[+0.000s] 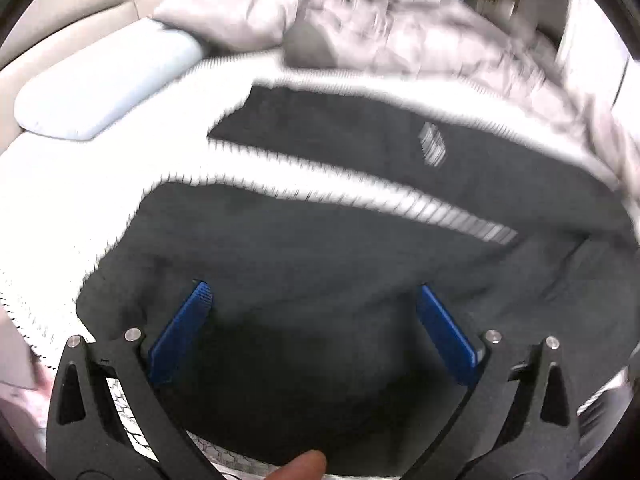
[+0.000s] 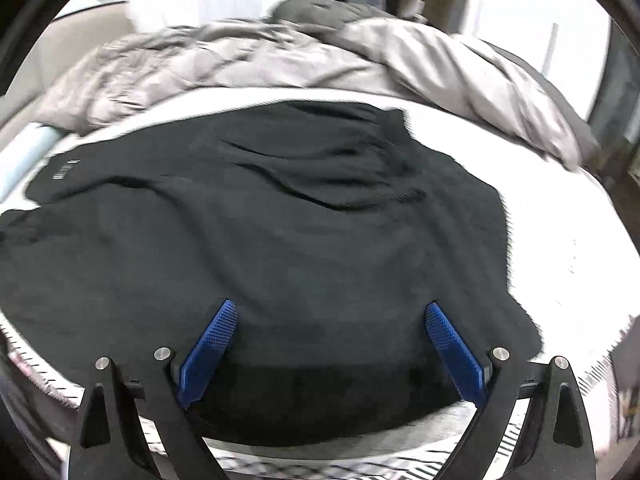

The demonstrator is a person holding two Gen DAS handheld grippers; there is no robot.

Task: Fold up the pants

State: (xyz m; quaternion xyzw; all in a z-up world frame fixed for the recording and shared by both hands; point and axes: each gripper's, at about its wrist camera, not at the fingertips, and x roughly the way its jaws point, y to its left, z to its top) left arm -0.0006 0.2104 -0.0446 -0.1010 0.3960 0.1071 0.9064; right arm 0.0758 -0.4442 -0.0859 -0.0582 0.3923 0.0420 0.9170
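Both fingers pairs spread wide, holding nothing; black pants flat; small white logo unreadable.

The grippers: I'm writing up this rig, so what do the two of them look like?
Both look alike. The left gripper and right gripper each have two flat blue fingers with a knurled texture, mounted on black angular linkage arms with triangular cut-outs and silver pivot pins. No cables show. A bare fingertip shows, no sleeve.
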